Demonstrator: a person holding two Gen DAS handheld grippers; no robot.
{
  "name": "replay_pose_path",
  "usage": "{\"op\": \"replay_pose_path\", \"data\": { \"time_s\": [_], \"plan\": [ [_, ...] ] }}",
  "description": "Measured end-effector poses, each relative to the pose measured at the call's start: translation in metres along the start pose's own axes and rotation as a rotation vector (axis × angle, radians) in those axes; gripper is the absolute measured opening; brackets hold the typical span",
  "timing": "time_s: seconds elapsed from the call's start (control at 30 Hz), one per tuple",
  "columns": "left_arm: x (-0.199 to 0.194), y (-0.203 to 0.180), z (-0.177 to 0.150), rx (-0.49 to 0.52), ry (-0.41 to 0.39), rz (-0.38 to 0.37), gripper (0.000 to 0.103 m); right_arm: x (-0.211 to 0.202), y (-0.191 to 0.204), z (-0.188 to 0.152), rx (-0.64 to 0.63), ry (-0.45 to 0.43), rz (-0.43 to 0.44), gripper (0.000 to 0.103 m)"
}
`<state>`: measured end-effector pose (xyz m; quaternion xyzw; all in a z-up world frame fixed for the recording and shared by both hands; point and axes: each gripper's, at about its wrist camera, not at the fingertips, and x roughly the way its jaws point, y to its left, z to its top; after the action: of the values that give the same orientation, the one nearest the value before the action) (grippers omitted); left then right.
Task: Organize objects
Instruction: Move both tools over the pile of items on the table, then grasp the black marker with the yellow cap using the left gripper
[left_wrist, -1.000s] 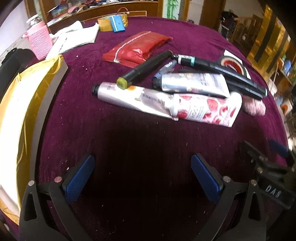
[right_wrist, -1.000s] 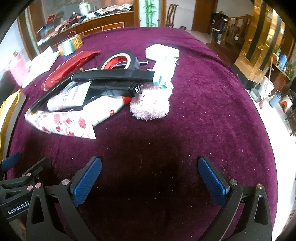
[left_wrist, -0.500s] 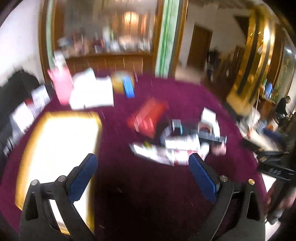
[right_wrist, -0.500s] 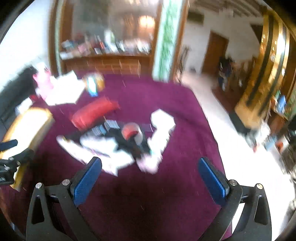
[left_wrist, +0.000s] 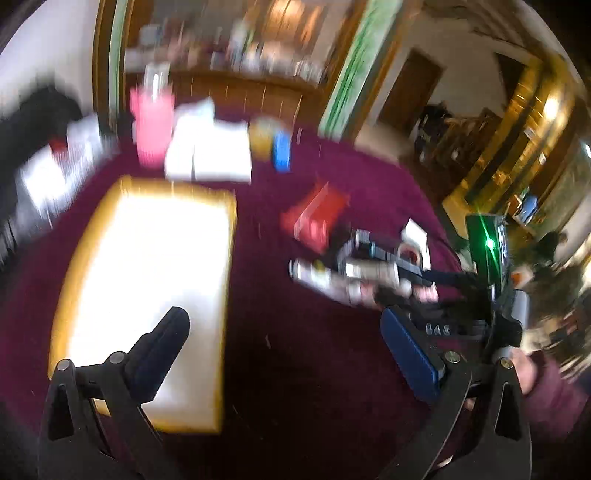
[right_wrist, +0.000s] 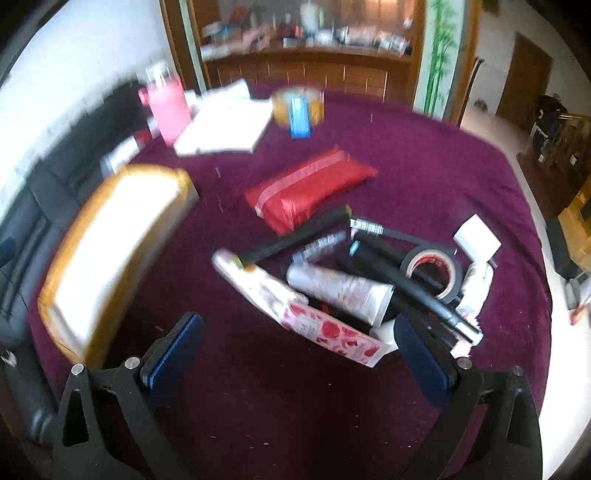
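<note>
Holding both grippers above the purple tablecloth (right_wrist: 424, 173), I have my left gripper (left_wrist: 284, 354) spread wide and empty, the gold-rimmed white tray (left_wrist: 147, 280) at its 11 o'clock. My right gripper (right_wrist: 295, 347) is also spread wide with nothing between its pads. At its 12 o'clock lies the pile: a strawberry-print tube (right_wrist: 295, 310), a silver tube (right_wrist: 340, 288), a black marker (right_wrist: 299, 236), then a tape roll (right_wrist: 432, 273) at 1 o'clock. A red pouch (right_wrist: 310, 188) lies beyond them.
</note>
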<state>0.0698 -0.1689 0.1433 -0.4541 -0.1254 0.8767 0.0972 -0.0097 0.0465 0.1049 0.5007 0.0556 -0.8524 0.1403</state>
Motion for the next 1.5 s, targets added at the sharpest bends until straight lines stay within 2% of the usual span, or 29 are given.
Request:
{"op": "replay_pose_path", "data": {
  "time_s": [0.07, 0.2, 0.27, 0.37, 0.4, 0.47, 0.53, 0.57, 0.63, 0.7, 0.8, 0.87, 0.97, 1.07, 1.1, 1.13, 1.17, 1.23, 1.37, 1.5],
  "plan": [
    [0.001, 0.007, -0.005, 0.011, -0.004, 0.056, 0.103, 0.016, 0.0, 0.002, -0.003, 0.043, 0.057, 0.101],
    [-0.016, 0.01, -0.006, 0.059, -0.102, 0.117, 0.103, 0.036, -0.005, -0.001, 0.007, 0.125, 0.147, 0.101],
    [-0.027, 0.008, -0.004, 0.072, -0.172, 0.151, 0.103, 0.053, -0.012, -0.003, 0.033, 0.161, 0.142, 0.101],
    [-0.04, -0.001, 0.004, 0.082, -0.274, 0.206, 0.103, 0.063, -0.019, -0.001, 0.076, 0.154, 0.157, 0.102],
    [-0.045, -0.001, 0.005, 0.08, -0.307, 0.226, 0.103, 0.065, -0.019, -0.001, 0.095, 0.172, 0.196, 0.102],
    [-0.054, 0.001, 0.01, 0.065, -0.369, 0.261, 0.103, 0.072, -0.018, -0.005, 0.149, 0.256, 0.355, 0.102],
    [-0.053, 0.005, 0.013, 0.042, -0.383, 0.258, 0.103, 0.064, -0.016, -0.01, 0.154, 0.278, 0.447, 0.102],
    [-0.048, 0.007, 0.015, 0.036, -0.357, 0.244, 0.103, 0.061, -0.019, -0.012, 0.172, 0.278, 0.471, 0.102],
    [-0.027, 0.01, 0.019, 0.042, -0.263, 0.254, 0.103, 0.049, -0.03, -0.015, 0.213, 0.238, 0.453, 0.102],
    [-0.016, 0.01, 0.017, 0.048, -0.226, 0.235, 0.103, 0.041, -0.034, -0.019, 0.195, 0.22, 0.381, 0.102],
    [-0.004, 0.004, 0.014, 0.058, -0.17, 0.152, 0.103, 0.033, -0.023, -0.024, 0.089, 0.199, 0.25, 0.101],
    [0.006, -0.004, 0.015, 0.089, -0.114, 0.106, 0.103, 0.026, -0.023, -0.023, 0.074, 0.175, 0.215, 0.101],
    [0.028, -0.019, 0.021, 0.136, -0.057, 0.078, 0.103, 0.021, -0.032, -0.028, 0.147, 0.134, 0.165, 0.101],
    [0.056, -0.039, 0.033, 0.202, -0.019, 0.038, 0.102, 0.013, -0.053, -0.035, 0.236, 0.112, 0.152, 0.101],
    [0.068, -0.048, 0.037, 0.234, -0.005, 0.008, 0.1, 0.012, -0.056, -0.035, 0.252, 0.103, 0.142, 0.101],
    [0.077, -0.054, 0.041, 0.258, 0.01, -0.011, 0.088, 0.011, -0.061, -0.036, 0.266, 0.092, 0.127, 0.101],
    [0.091, -0.062, 0.046, 0.287, 0.042, -0.031, 0.066, 0.009, -0.066, -0.038, 0.276, 0.085, 0.119, 0.101],
    [0.123, -0.074, 0.056, 0.324, 0.124, -0.061, 0.049, 0.006, -0.076, -0.042, 0.309, 0.078, 0.113, 0.101],
    [0.169, -0.09, 0.067, 0.388, 0.2, -0.083, 0.049, 0.0, -0.093, -0.052, 0.371, 0.069, 0.112, 0.101],
    [0.196, -0.095, 0.068, 0.416, 0.254, -0.058, 0.049, -0.009, -0.11, -0.067, 0.418, 0.062, 0.119, 0.101]
  ]
}}
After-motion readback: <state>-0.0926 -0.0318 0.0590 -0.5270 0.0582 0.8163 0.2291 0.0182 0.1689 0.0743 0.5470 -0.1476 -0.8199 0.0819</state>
